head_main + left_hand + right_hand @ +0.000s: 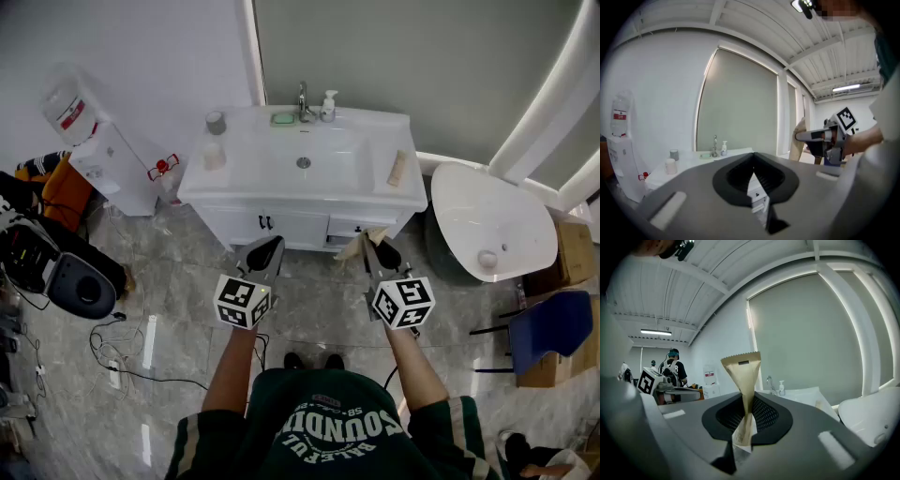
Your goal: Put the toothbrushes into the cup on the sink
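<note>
As its own view shows clearly, the right hand-held gripper [745, 397] clamps a packet [742, 371].

The sink [281, 192] sits upper centre, with the faucet [303, 101] at its back edge and the soap bottle [329, 105] just right of it. Two cups [215, 156] stand on its left rim and a paper packet [398, 170] lies on its right rim. The water dispenser [103, 150] stands at left and the tub [450, 202] at right.

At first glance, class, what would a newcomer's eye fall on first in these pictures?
The tan paper packet pinched in the right gripper and sticking up from its jaws stands out first. Ahead stands the white sink cabinet, with a pale cup near its left edge. The left gripper is shut on nothing.
</note>
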Demonstrator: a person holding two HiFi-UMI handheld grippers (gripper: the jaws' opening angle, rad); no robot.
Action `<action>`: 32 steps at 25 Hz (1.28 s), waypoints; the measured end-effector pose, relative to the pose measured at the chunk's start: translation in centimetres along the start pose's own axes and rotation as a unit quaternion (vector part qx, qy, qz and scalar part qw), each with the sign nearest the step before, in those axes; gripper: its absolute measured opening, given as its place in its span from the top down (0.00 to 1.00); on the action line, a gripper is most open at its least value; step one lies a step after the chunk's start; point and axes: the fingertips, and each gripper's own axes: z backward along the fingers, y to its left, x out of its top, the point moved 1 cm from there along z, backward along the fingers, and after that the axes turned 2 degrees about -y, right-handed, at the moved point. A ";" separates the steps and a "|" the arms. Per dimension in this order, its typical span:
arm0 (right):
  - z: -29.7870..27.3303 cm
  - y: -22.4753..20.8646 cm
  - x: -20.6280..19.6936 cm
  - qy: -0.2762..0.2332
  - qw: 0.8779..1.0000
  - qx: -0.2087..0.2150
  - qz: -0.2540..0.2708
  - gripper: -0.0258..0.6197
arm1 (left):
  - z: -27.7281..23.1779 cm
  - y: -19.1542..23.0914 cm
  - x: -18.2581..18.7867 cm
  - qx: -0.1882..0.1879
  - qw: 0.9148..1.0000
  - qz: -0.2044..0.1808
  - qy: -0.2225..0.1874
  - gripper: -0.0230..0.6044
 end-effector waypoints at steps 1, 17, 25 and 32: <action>0.0 0.0 -0.1 0.002 1.000 -0.001 -0.001 0.91 | 0.0 0.0 -0.1 0.000 1.000 0.001 0.000 0.89; -1.6 2.0 -1.7 0.021 1.000 0.004 -0.019 0.91 | 2.0 2.4 -1.0 0.010 1.000 0.015 0.003 0.89; -4.6 7.3 -3.7 0.030 0.999 0.019 -0.036 0.91 | 5.9 7.3 -2.3 0.028 0.999 0.019 0.007 0.89; -6.5 9.7 -4.7 0.035 0.998 0.021 -0.041 0.91 | 7.9 10.4 -3.5 0.038 0.999 0.032 0.008 0.89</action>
